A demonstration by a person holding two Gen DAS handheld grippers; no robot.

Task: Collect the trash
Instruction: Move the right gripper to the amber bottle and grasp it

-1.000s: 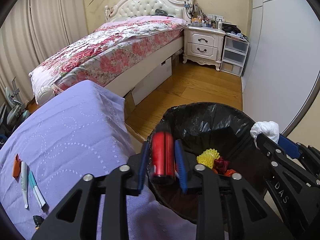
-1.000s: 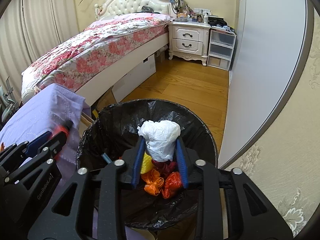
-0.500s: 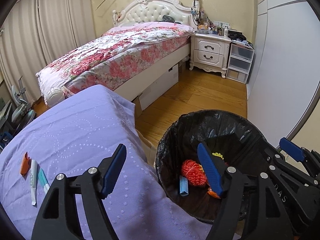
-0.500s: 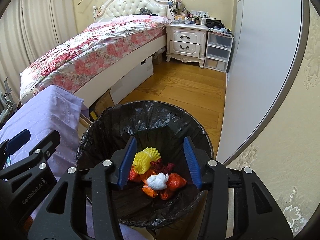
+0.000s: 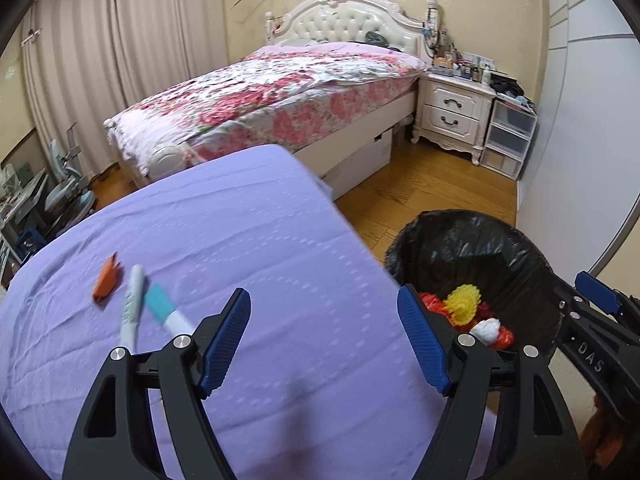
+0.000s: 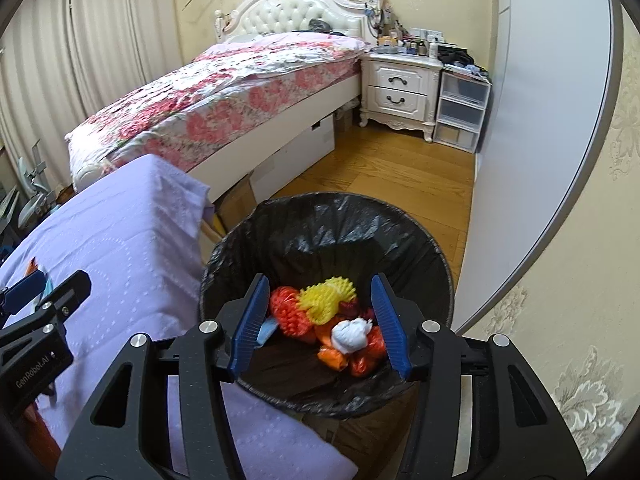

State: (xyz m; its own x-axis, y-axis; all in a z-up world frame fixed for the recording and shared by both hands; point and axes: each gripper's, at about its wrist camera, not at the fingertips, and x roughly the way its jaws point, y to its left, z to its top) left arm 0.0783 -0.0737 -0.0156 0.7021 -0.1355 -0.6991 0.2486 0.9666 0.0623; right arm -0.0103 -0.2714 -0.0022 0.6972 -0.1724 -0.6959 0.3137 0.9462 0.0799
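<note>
Over the black-lined round trash bin [image 6: 328,248], the right gripper [image 6: 318,320] is held empty, its jaws opening; a white crumpled wad [image 6: 351,334] lies among orange and yellow scraps inside. The left gripper [image 5: 324,344], jaws opening and nothing between them, is aimed over the lilac dotted tablecloth [image 5: 248,240]. A fetching step is judged in hand: the small orange scrap [image 5: 106,278] beside two pens [image 5: 134,300] would need reaching next. A floral bed [image 5: 280,96] and wooden floor [image 6: 384,176] are seen beyond.
</note>
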